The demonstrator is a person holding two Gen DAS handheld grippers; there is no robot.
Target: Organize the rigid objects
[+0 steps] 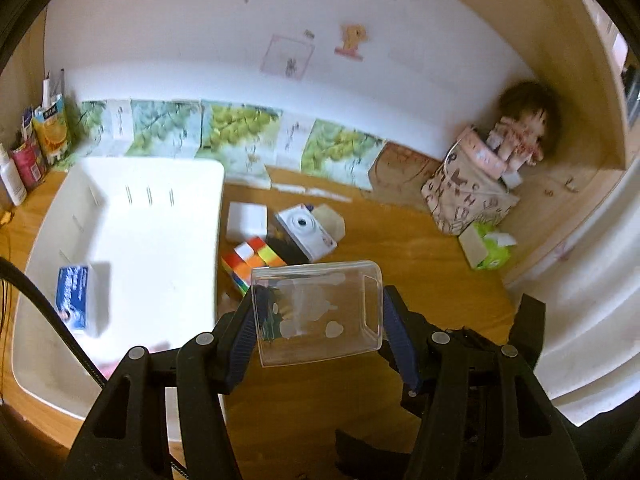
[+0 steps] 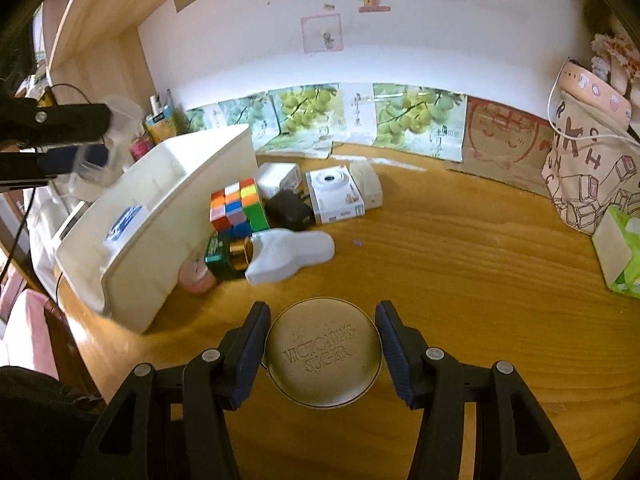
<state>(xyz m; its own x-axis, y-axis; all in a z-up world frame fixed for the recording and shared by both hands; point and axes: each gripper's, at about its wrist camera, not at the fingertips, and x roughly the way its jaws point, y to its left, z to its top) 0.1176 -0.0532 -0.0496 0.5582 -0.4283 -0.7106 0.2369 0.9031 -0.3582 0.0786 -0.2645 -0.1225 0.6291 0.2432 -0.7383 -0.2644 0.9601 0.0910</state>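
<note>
A clear plastic box (image 1: 318,310) hangs above the wooden desk, with my left gripper (image 1: 320,304) shut on its sides. To its left stands a white bin (image 1: 132,240) holding a blue-and-white carton (image 1: 74,298). In the right wrist view the same box (image 2: 100,152) and the left gripper (image 2: 90,140) hover over the bin (image 2: 168,216) at the far left. My right gripper (image 2: 323,320) is shut on a round gold tin (image 2: 322,354) with embossed lettering, low over the desk's front.
Beside the bin lie a colour cube (image 2: 238,204), a white camera (image 2: 336,194), a black adapter (image 2: 290,210), a white bottle (image 2: 290,254), a green jar (image 2: 218,256) and a pink pot (image 2: 196,276). A printed bag (image 2: 592,168) and a tissue pack (image 2: 620,256) stand right.
</note>
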